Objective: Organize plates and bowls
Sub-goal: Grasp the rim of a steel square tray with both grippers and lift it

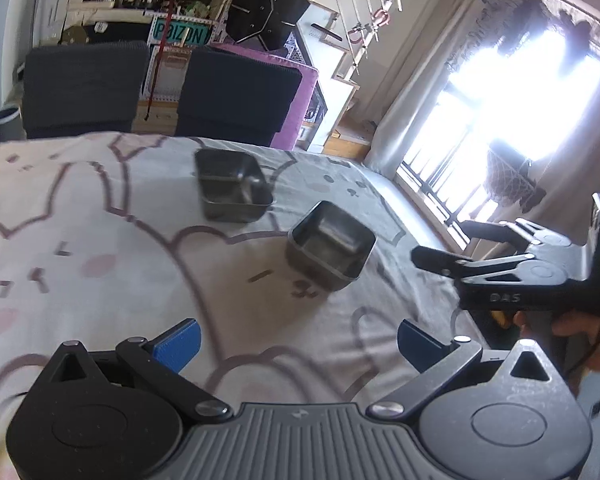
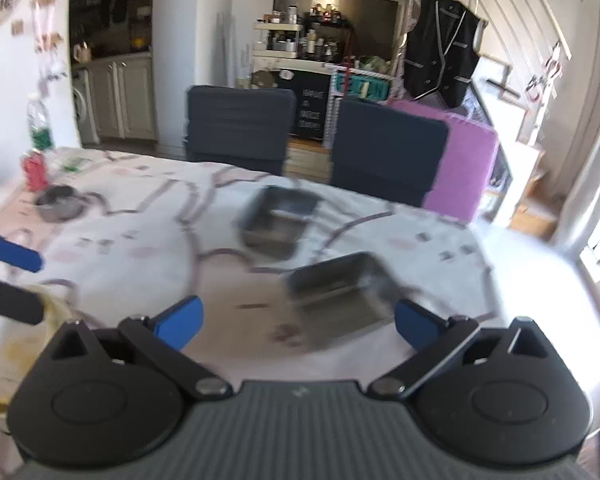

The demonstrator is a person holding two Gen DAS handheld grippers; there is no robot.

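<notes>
Two square steel bowls stand on the patterned tablecloth. The far bowl (image 1: 232, 186) (image 2: 278, 222) and the near bowl (image 1: 330, 246) (image 2: 338, 294) sit apart from each other. My left gripper (image 1: 298, 340) is open and empty, short of the near bowl. My right gripper (image 2: 298, 322) is open and empty, right in front of the near bowl; in the left wrist view it (image 1: 440, 242) hovers to the right of that bowl. A small round dark dish (image 2: 58, 206) lies at the far left. A glass bowl (image 2: 24, 332) shows at the lower left under the left gripper's fingers (image 2: 12, 256).
Two dark chairs (image 2: 240, 128) (image 2: 384, 148) stand behind the table's far edge. A red can (image 2: 34, 168) and a plastic bottle (image 2: 40, 120) stand at the far left corner. A purple panel (image 2: 464, 168) and a bright window (image 1: 520, 92) are to the right.
</notes>
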